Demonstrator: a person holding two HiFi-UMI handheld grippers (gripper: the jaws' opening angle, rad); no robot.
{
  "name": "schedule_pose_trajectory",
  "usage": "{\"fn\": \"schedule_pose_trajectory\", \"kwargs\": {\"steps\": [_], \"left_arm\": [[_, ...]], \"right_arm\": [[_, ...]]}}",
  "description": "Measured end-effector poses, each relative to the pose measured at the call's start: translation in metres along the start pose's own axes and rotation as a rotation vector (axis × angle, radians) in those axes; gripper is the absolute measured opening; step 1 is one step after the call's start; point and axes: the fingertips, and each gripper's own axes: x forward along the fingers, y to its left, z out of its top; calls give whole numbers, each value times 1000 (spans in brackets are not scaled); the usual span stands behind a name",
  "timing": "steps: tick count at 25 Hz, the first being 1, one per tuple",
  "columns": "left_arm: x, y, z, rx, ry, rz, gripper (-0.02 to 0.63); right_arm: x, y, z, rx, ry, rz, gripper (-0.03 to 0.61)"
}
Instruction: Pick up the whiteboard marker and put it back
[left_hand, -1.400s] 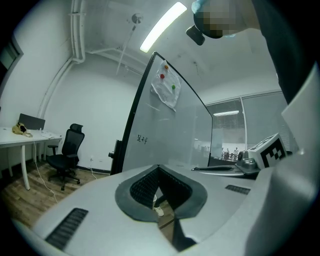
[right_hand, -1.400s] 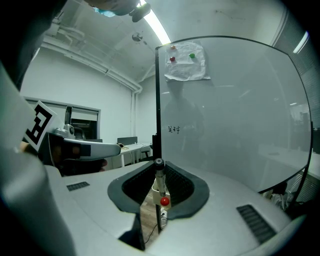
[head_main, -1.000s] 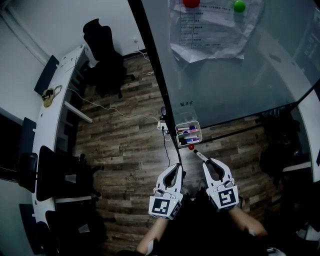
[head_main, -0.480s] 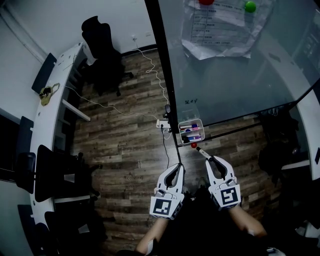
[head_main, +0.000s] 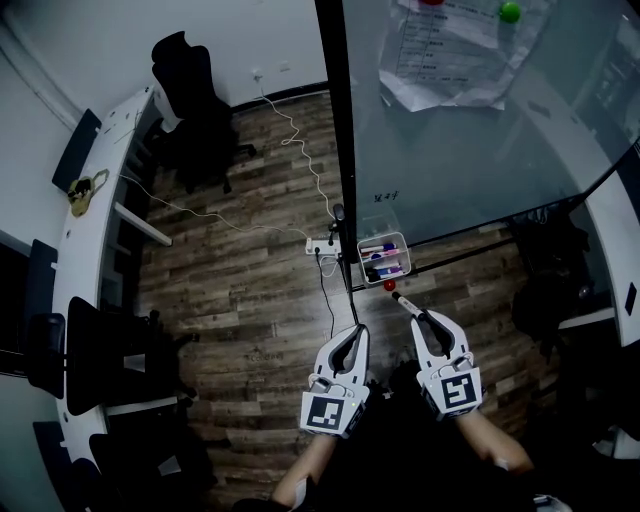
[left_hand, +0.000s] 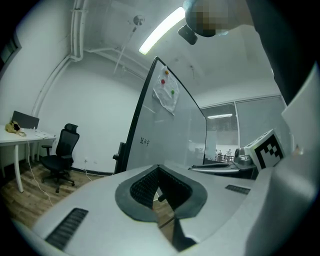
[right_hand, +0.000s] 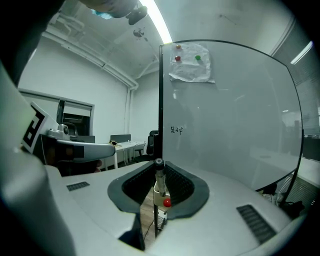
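Observation:
My right gripper is shut on a whiteboard marker, whose front end sticks out toward the board. In the right gripper view the marker stands between the pads of that gripper. Just ahead of it a clear holder with several markers hangs on the whiteboard, and a red magnet sits below the holder. The magnet also shows past the jaws in the right gripper view. My left gripper hangs beside the right one, shut and empty.
The board's black frame post rises at its left edge. A paper sheet is pinned high on the board. A power strip with cables lies on the wood floor. An office chair and a white desk stand to the left.
The head view has shifted slightly, so the board and floor sit a little differently in the frame. Both grippers and the held marker keep their places.

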Motion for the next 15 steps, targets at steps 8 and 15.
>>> {"fn": "schedule_pose_trajectory", "kwargs": {"steps": [8, 15], "left_arm": [[15, 5, 16, -12, -49, -6, 8], [30, 8, 9, -7, -9, 6, 8]], "right_arm": [[7, -6, 2, 13, -23, -5, 78], [20, -21, 3, 28, -22, 3, 78]]}}
